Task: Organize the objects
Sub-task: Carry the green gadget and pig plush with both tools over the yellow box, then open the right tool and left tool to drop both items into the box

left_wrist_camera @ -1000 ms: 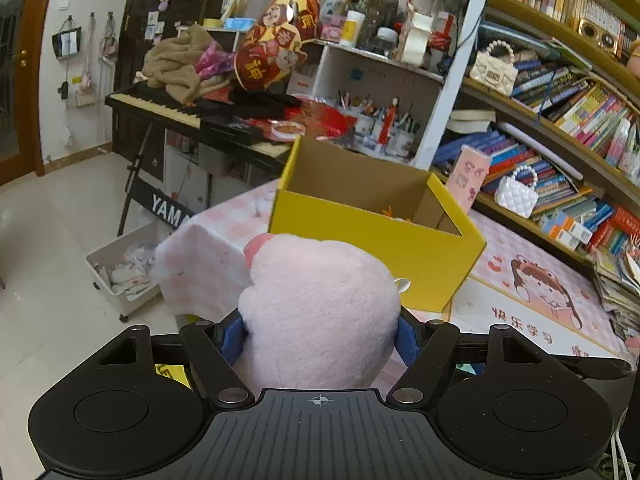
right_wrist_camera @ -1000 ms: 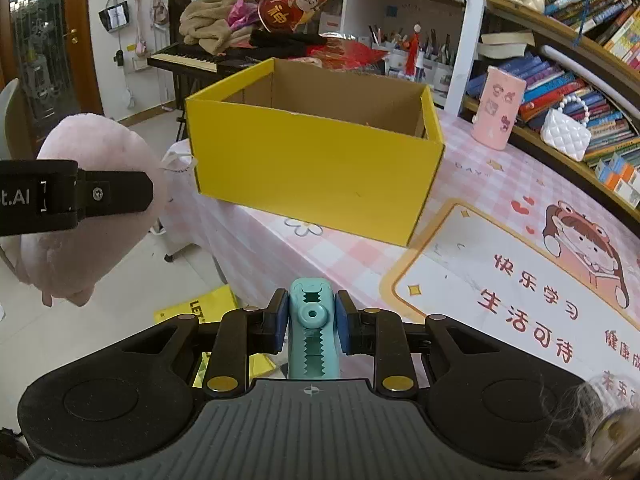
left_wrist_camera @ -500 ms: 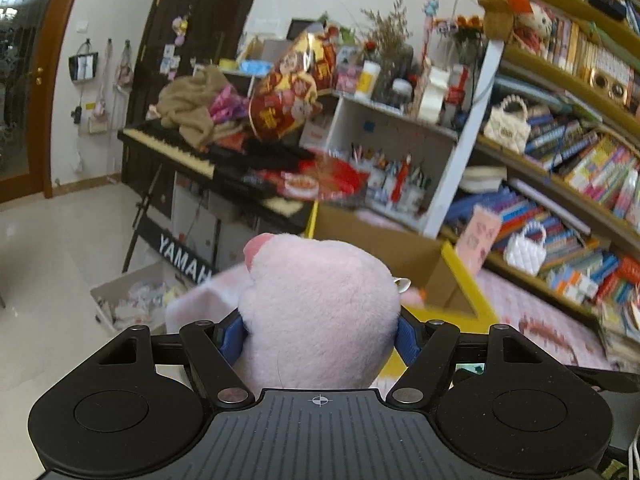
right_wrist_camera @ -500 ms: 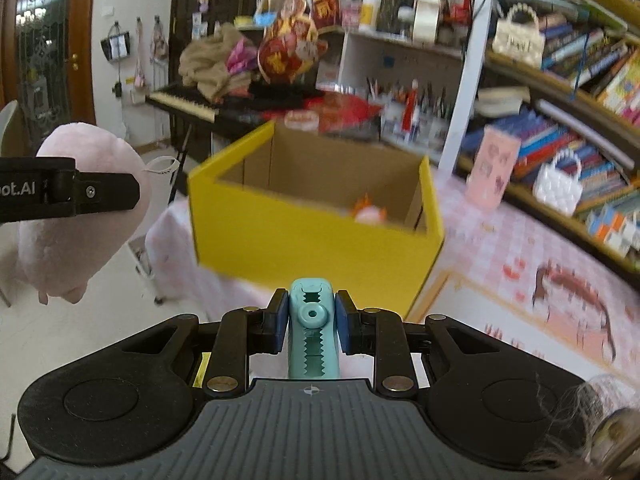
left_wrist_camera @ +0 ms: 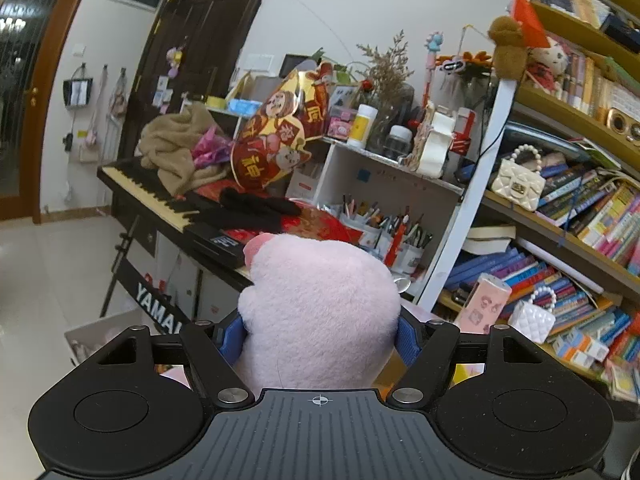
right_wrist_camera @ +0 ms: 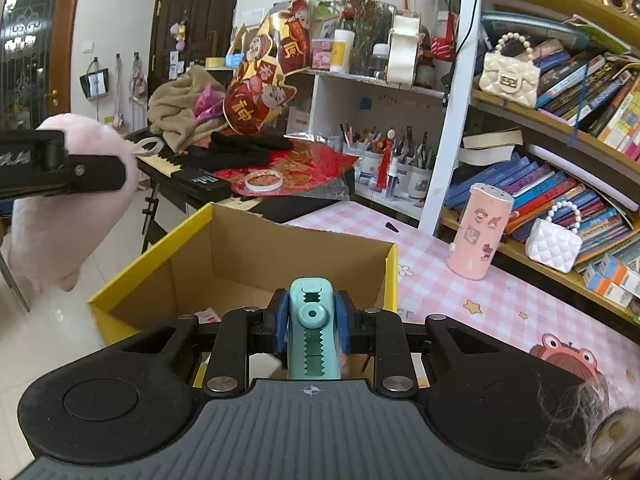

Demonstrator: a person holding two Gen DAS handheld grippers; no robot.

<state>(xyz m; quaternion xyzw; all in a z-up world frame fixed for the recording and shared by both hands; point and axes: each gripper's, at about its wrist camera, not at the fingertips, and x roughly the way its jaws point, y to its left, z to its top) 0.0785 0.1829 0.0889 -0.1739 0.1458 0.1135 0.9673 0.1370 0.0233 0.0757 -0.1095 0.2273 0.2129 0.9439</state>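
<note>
Left wrist view: the left gripper clamps a pink plush toy between its blue pads, held up in the air.

Right wrist view: the right gripper pinches a teal clip just over the near edge of the yellow box, which sits at the table corner; the plush toy hangs left of the box.
</note>
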